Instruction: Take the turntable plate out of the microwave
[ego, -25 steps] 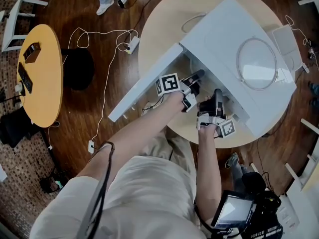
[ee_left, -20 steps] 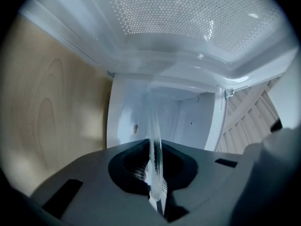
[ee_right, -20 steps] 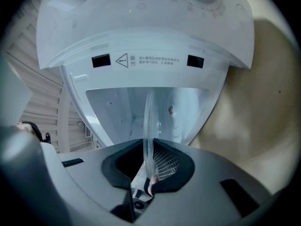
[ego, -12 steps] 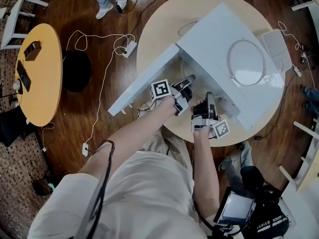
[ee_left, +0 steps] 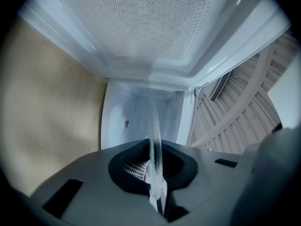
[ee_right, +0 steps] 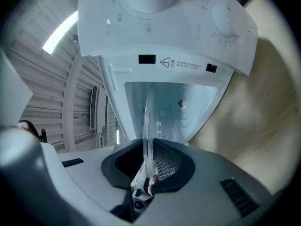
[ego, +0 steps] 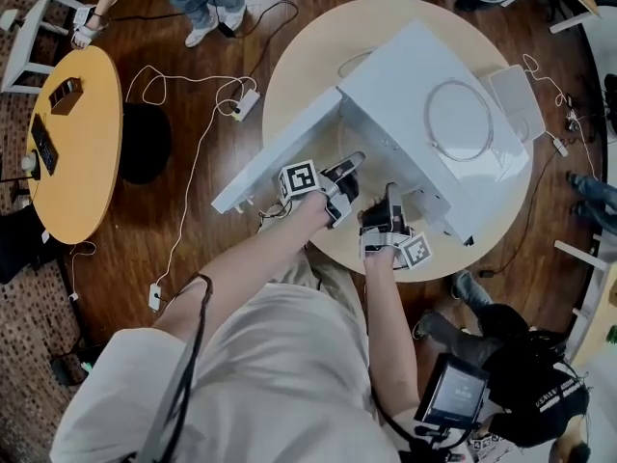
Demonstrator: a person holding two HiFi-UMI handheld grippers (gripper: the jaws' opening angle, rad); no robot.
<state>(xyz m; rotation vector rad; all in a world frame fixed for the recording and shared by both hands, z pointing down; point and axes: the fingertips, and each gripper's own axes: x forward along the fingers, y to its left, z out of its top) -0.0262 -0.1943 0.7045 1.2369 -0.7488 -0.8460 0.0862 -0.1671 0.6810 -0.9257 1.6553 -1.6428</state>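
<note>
**A:** Where is the turntable plate [ee_left: 155, 126] sitting?

**B:** At the mouth of the white microwave [ego: 424, 75], which stands on the round table [ego: 308, 56] in the upper middle of the head view. Its door [ego: 280, 152] swings open toward the left of that frame. The clear glass shows edge-on, as a thin pale line running from the jaws back into the lit cavity [ee_left: 124, 119].

**A:** And the left gripper [ego: 355, 160]?

**B:** It is clamped on the plate's near rim. In its own view the glass edge is pinched between the dark pads at lower centre, with the door's dotted screen filling the top of the frame.

**A:** What about the right gripper [ego: 392, 193]?

**B:** That one grasps the same plate too. In its view the rim sits between its pads at lower centre, below the microwave's control panel [ee_right: 164, 27]. In the head view the two grippers lie just beside each other at the opening, both pointing in.
</note>
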